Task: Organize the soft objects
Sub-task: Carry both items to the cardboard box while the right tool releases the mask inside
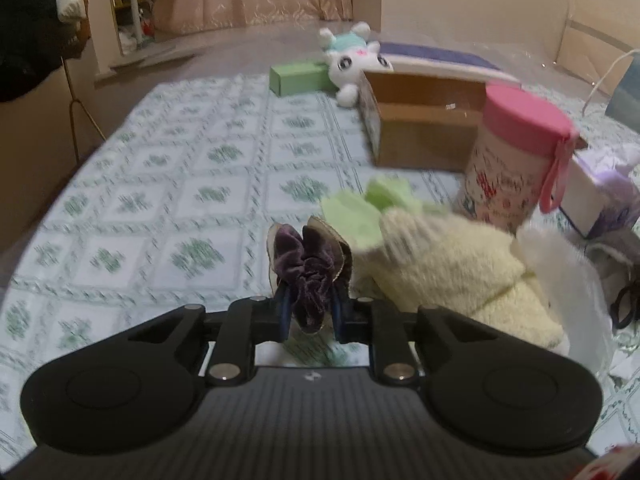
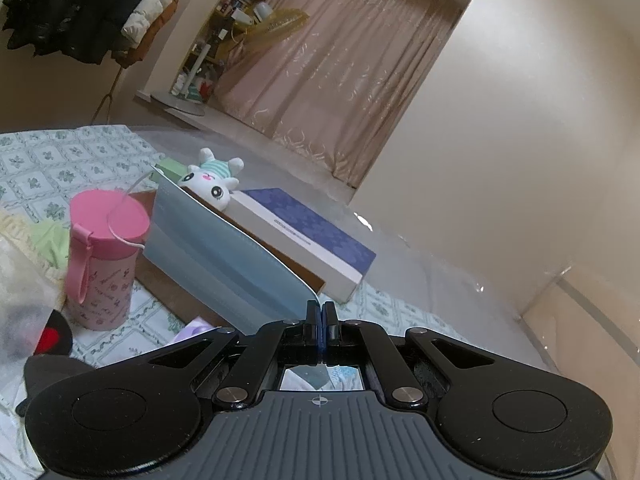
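Scrunchie [image 1: 306, 270] sits clamped in the left hand-held gripper [image 1: 307, 312] above the table [image 1: 160, 184]; the right hand-held gripper [image 2: 319, 322] pinches a mask [image 2: 224, 252]. Box [image 1: 420, 136] looks empty, plush [image 1: 452, 264] remains, so sorting seems barely begun.

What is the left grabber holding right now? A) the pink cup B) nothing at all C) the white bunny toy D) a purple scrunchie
D: in the left wrist view, the left gripper is closed on the purple scrunchie, which sits bunched between its fingers above the patterned tablecloth, while the white bunny toy and the pink-lidded cup sit farther off on the table.
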